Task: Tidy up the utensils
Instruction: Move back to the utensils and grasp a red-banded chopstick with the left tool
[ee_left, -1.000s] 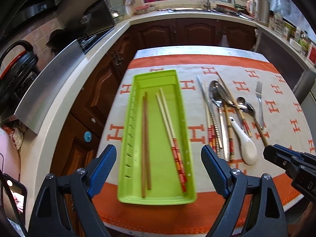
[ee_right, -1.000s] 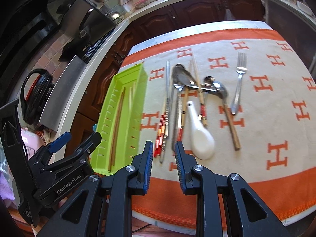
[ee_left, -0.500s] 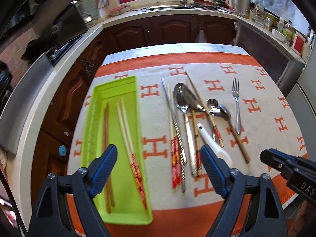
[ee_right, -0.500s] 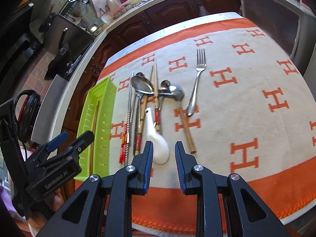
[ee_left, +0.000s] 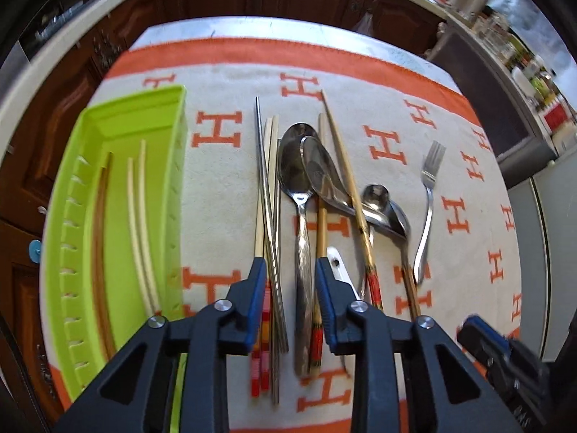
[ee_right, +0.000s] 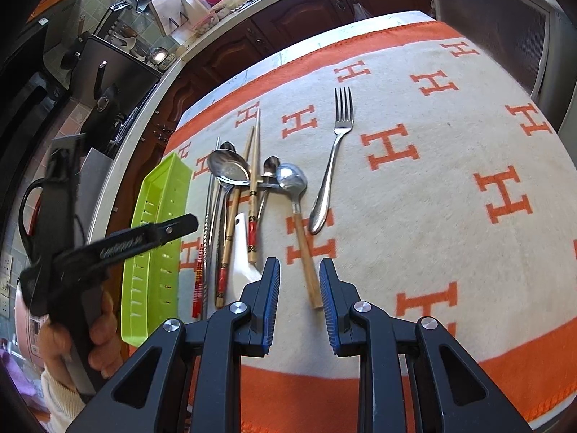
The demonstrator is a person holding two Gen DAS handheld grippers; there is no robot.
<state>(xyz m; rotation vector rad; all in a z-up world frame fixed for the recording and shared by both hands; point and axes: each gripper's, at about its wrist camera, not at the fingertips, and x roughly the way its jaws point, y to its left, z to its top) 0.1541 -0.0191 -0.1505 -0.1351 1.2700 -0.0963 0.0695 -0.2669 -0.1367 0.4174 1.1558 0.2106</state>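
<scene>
Cloth [ee_right: 450, 137]: cream with orange H marks and an orange border, spread over the table.

Tray [ee_left: 119, 133]: lime green, long, at the left edge of the cloth. Holds a brown pair of chopsticks [ee_left: 99, 238] and a pale pair [ee_left: 139, 223], lying lengthwise.

Loose pile, just right of the tray: metal chopsticks [ee_left: 265, 195], red-and-white-ended chopsticks [ee_left: 260, 364], a large steel spoon [ee_left: 295, 173] with a second spoon bowl [ee_left: 321, 173] overlapping it, bamboo chopsticks with red bands [ee_left: 346, 173], a white ceramic spoon [ee_right: 239, 263] partly under them, and a wooden-handled spoon [ee_right: 297, 209] on the right side of the heap.

Fork [ee_right: 333, 158]: steel, alone, to the right of the pile, apart from it.

Left gripper [ee_left: 290, 270]: above the near ends of the pile; its jaws have just been closing and now stand narrow, with the metal chopsticks and the large spoon's handle seen between them. Whether the pads touch anything cannot be told. A hand [ee_right: 97, 339] holds its grip.

Right gripper [ee_right: 299, 270]: jaws narrowly parted, nothing pinched, the wooden handle's end seen between the blue pads [ee_right: 272, 299], which appear to be above it.
</scene>
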